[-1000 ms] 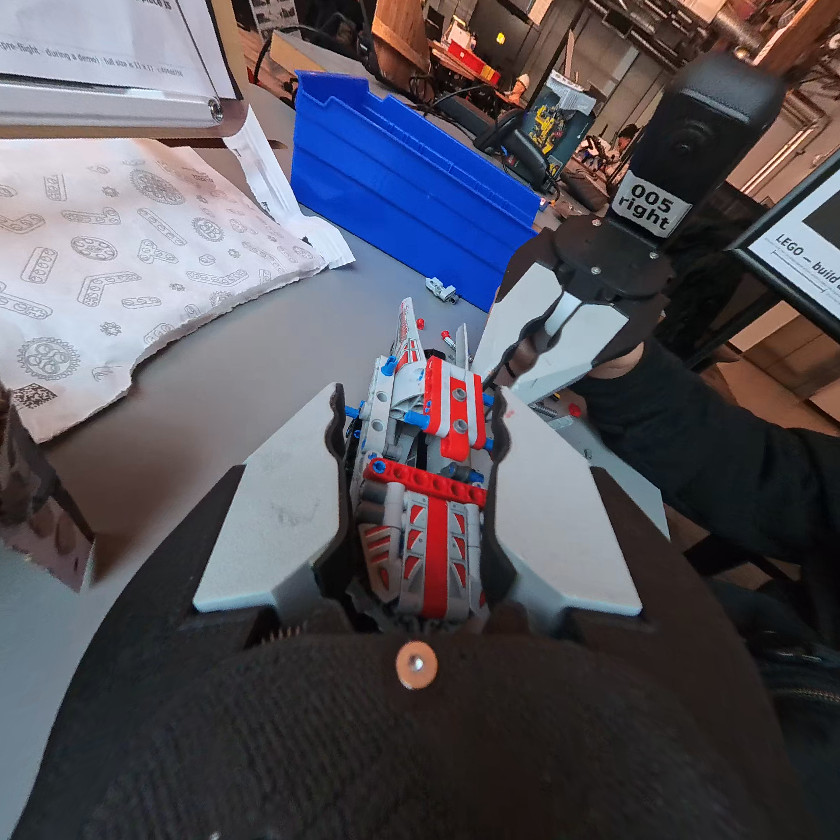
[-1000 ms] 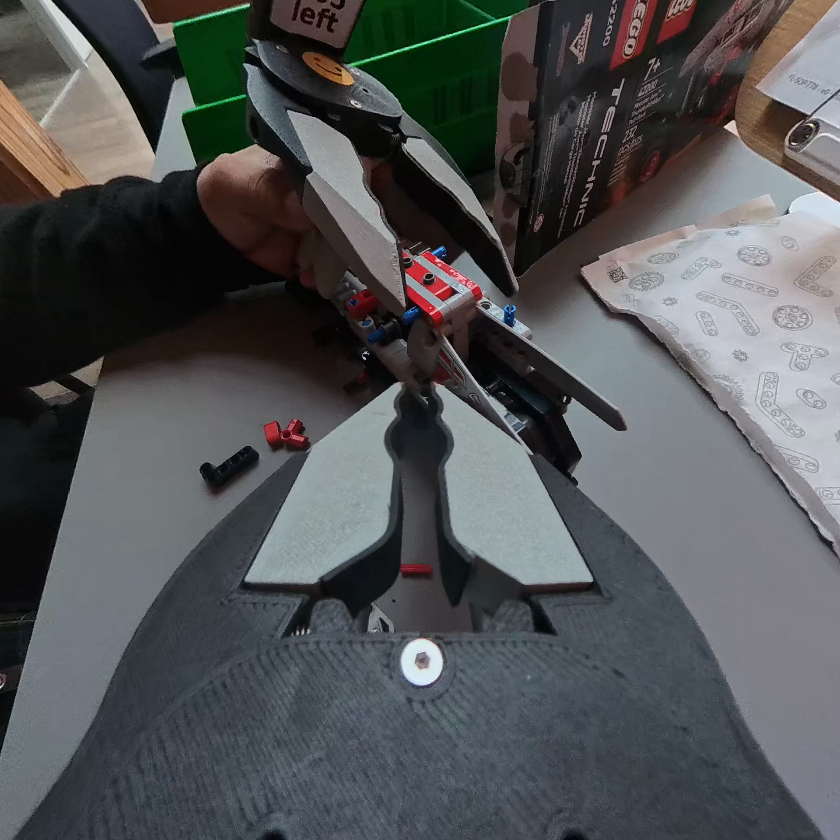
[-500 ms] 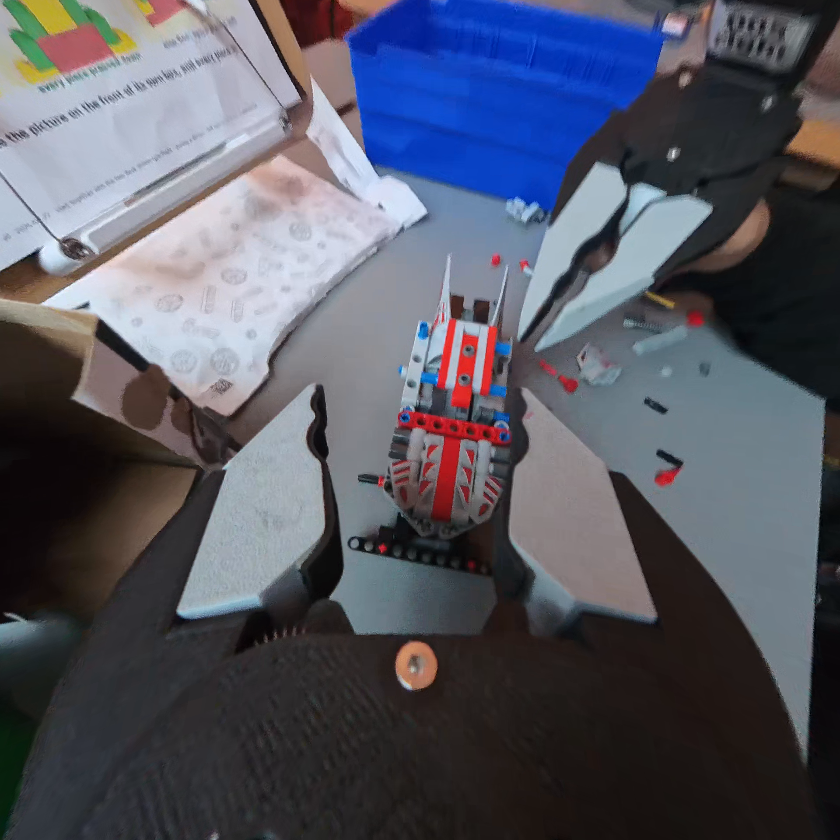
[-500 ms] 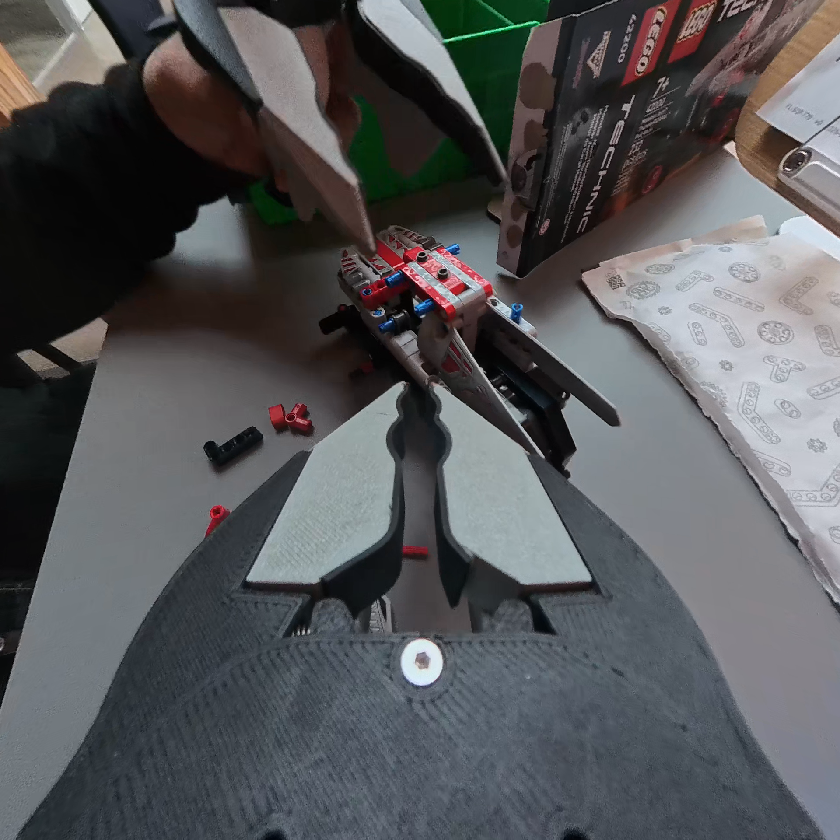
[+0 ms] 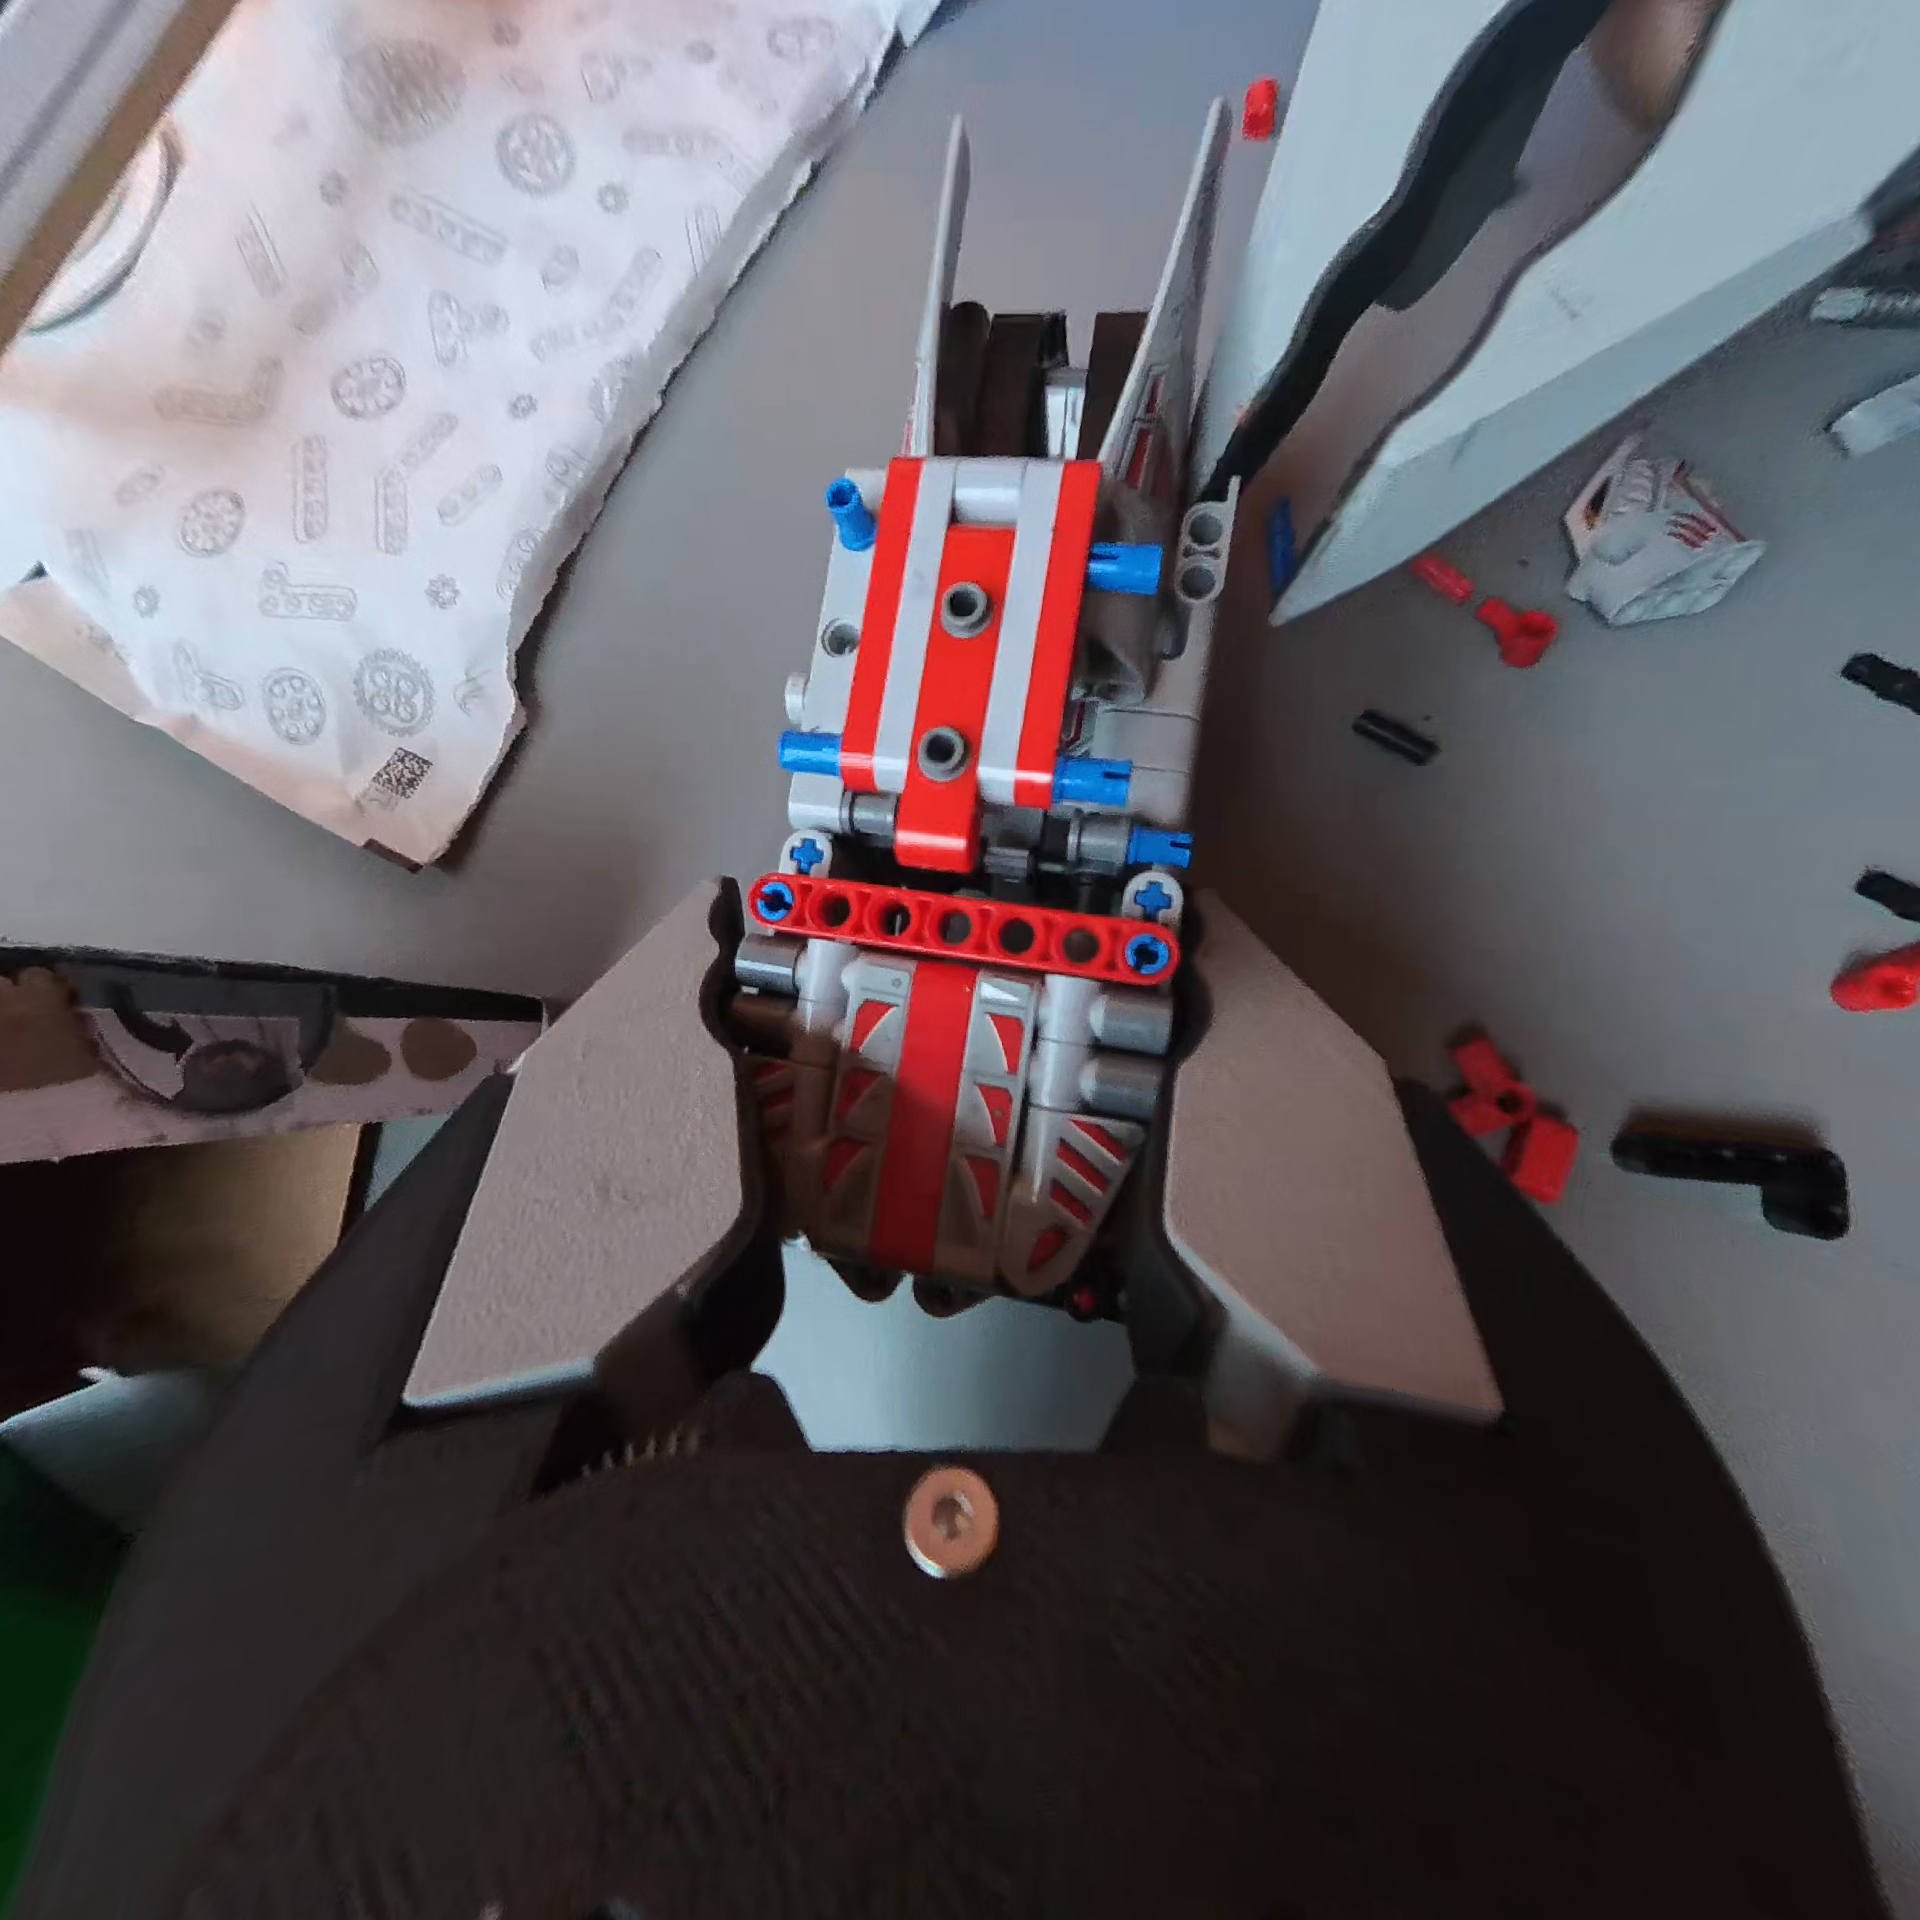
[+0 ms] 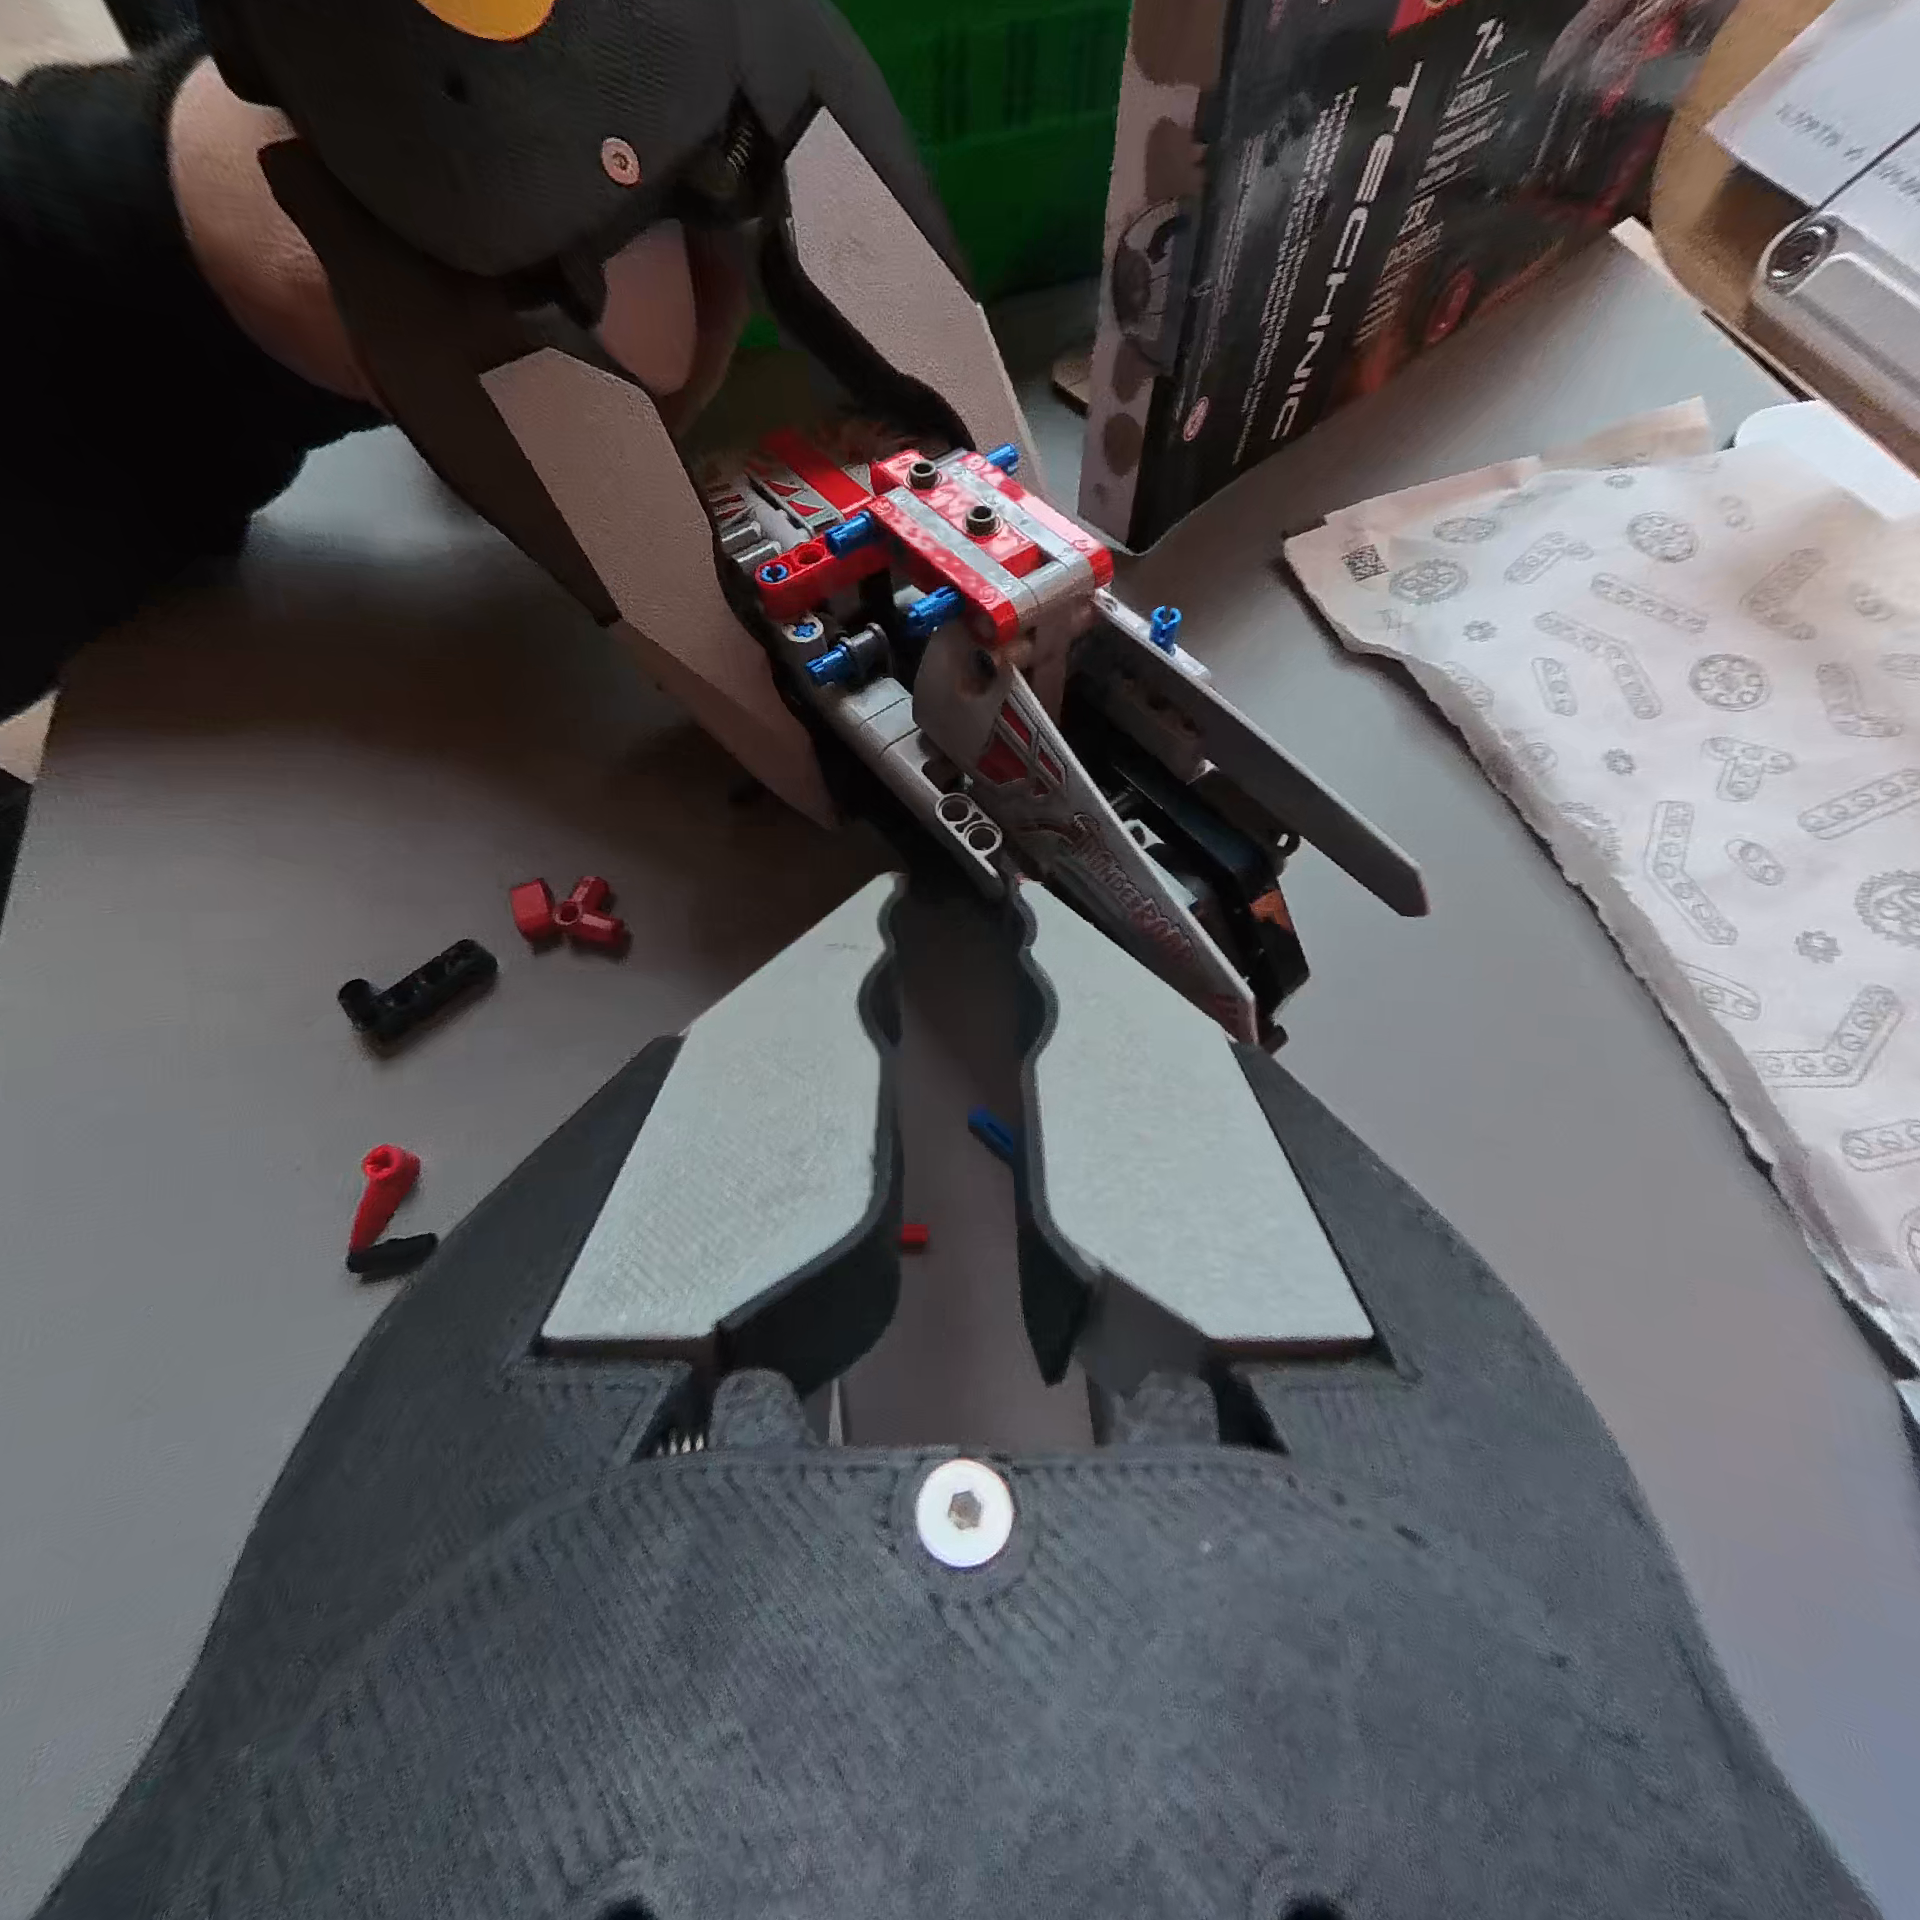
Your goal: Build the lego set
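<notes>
The lego model (image 5: 961, 831), a red, grey and black vehicle with blue pins, rests on the grey table (image 5: 644, 665) at the centre of the left wrist view, its two pointed grey panels aimed at the top of the frame. The left gripper (image 5: 961, 935) straddles the model's near end, one finger against each flank, so it appears closed on it; the right wrist view shows the same grasp from the far side in the upper left of that frame. The right gripper (image 6: 956, 904) sits at lower centre of its own view, its two fingers narrowly parted with nothing between them, tips just beside a small grey connector (image 6: 968, 821) on the model's side; whether they touch it cannot be told. Loose parts lie on the table at the left of the right wrist view: one red connector cluster (image 6: 569, 914), one black bent beam (image 6: 418, 989), one red pin (image 6: 382, 1190) and one short black pin (image 6: 393, 1252). One blue pin (image 6: 989, 1130) and one tiny red piece (image 6: 914, 1234) lie between the right fingers. One patterned paper bag (image 6: 1683, 748) lies at right, one set box (image 6: 1340, 229) stands at upper centre, and one green bin (image 6: 997, 125) is behind it.
</notes>
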The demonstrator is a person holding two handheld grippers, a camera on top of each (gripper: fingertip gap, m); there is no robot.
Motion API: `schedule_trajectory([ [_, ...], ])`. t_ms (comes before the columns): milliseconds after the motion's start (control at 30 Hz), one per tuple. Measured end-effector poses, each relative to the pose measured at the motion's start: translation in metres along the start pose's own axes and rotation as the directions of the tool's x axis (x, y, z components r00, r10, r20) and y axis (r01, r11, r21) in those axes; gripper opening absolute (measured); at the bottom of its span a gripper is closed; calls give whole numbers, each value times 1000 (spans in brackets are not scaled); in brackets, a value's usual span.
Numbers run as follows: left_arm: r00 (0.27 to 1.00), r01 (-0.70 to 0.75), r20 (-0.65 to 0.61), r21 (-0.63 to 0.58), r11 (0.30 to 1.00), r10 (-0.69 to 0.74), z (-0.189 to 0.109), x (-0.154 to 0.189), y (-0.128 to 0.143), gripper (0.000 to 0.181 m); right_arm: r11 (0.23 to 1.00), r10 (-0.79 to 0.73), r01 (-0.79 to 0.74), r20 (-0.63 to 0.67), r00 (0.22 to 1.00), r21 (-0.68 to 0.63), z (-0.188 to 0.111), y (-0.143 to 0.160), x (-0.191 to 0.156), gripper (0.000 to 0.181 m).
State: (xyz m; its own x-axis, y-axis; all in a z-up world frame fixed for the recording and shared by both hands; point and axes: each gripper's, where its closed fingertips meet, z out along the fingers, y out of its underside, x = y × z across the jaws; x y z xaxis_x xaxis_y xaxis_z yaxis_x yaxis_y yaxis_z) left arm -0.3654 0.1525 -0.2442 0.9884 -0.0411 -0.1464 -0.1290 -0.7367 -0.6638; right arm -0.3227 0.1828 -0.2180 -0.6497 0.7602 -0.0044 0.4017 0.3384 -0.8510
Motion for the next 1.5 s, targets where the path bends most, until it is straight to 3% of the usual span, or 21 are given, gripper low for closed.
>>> schedule_trajectory([
  [100,996,63,-63,48,997,-60,-2,3,-4,76,1000,18,-18,-7,1000,22,1,-1,3,10],
  [167,984,127,-134,89,988,-114,-4,6,-8,79,998,44,-44,11,999,41,3,-3,2,22],
  [233,975,165,-167,121,979,-144,-5,5,-11,80,999,24,-26,39,999,43,4,-3,-3,10],
  [267,975,165,-171,126,978,-143,-5,5,-11,80,999,9,-11,47,999,41,4,-3,-6,0],
  [667,895,378,-305,135,916,-325,-13,4,-22,78,993,60,-64,44,997,97,-6,-14,-1,6],
  [867,816,511,-390,142,848,-426,-19,-1,-26,79,996,78,-83,95,992,46,0,-7,-9,5],
  [1333,732,607,-491,157,779,-472,-24,-3,-31,78,986,117,-135,174,978,98,2,-18,-21,6],
  [1500,716,626,-509,165,762,-478,-25,-6,-32,79,978,137,-157,147,980,139,-1,-23,-13,11],
])
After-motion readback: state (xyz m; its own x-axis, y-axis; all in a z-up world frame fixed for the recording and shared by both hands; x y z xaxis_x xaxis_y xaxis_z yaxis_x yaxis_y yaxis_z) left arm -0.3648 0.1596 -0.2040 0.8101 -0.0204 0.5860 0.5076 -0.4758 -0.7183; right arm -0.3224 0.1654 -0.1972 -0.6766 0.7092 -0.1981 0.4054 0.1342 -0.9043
